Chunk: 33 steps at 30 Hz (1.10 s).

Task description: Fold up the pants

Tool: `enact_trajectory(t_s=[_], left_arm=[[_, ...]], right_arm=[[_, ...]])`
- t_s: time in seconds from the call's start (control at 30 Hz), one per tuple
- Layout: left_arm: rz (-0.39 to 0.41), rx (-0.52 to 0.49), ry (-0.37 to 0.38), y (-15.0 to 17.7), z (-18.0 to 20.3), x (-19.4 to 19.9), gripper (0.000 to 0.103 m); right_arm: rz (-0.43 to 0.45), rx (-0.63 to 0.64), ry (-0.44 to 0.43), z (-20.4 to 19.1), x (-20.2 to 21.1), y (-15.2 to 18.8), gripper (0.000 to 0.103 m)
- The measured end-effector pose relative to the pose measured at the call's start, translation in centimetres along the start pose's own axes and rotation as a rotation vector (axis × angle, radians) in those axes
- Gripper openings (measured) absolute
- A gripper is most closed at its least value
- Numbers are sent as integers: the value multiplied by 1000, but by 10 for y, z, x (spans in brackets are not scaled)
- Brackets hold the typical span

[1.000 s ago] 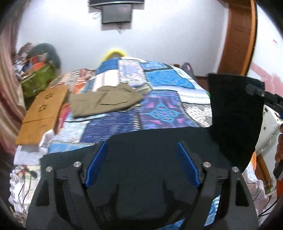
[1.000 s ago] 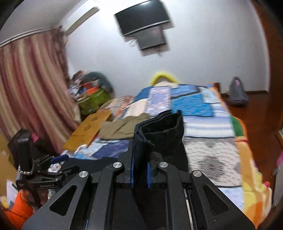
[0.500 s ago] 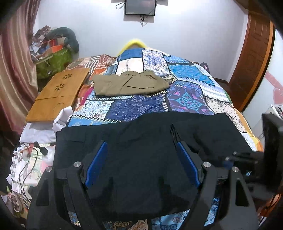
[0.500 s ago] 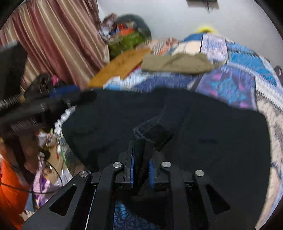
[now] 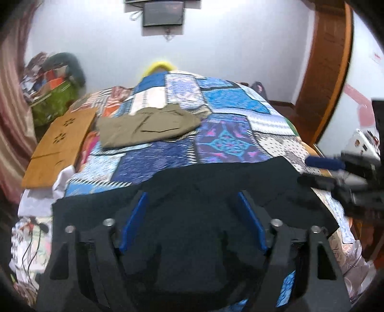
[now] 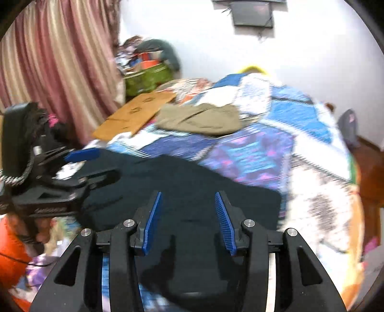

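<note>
Black pants (image 5: 192, 192) flat on bed (image 5: 228, 141). Left tongs (image 5: 192, 206) released above them. Right tongs (image 6: 187, 204) released, empty. Olive pants (image 5: 148, 127) at 12 o'clock.

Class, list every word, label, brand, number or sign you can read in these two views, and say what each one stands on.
No text can be read in either view.
Left hand-held gripper: embossed lettering on its body, too blurred to read.
Wall notice: red marks, too small to read.
Wall screen: dark, no text visible.
Black pants: no label visible.
</note>
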<state>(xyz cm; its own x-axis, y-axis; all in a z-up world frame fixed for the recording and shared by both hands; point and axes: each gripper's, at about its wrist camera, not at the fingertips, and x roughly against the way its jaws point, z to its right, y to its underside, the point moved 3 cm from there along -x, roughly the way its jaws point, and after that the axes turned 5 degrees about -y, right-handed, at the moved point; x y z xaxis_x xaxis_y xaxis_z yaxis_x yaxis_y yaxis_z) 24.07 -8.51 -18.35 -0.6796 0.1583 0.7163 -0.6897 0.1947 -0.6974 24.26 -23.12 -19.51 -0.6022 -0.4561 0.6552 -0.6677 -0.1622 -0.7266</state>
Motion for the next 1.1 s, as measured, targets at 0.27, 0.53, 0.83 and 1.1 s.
enact_trajectory(t_s=[0.27,0.53,0.83,1.1], left_arm=[[-163,-78,119,7,58,-60,35],[-204,-107,89,37,55,-69,36],[-189,-91,15,61,21,-34,38],[-115,94,-155,66,-67,26,57]], right_arm=[[-100,-47,20,48,-30,31,42],[-154,-8,-20,40,-15,74,42],[-166,-93,-12,55,17,99,42],[-60,-53,53,45,43,67,42]])
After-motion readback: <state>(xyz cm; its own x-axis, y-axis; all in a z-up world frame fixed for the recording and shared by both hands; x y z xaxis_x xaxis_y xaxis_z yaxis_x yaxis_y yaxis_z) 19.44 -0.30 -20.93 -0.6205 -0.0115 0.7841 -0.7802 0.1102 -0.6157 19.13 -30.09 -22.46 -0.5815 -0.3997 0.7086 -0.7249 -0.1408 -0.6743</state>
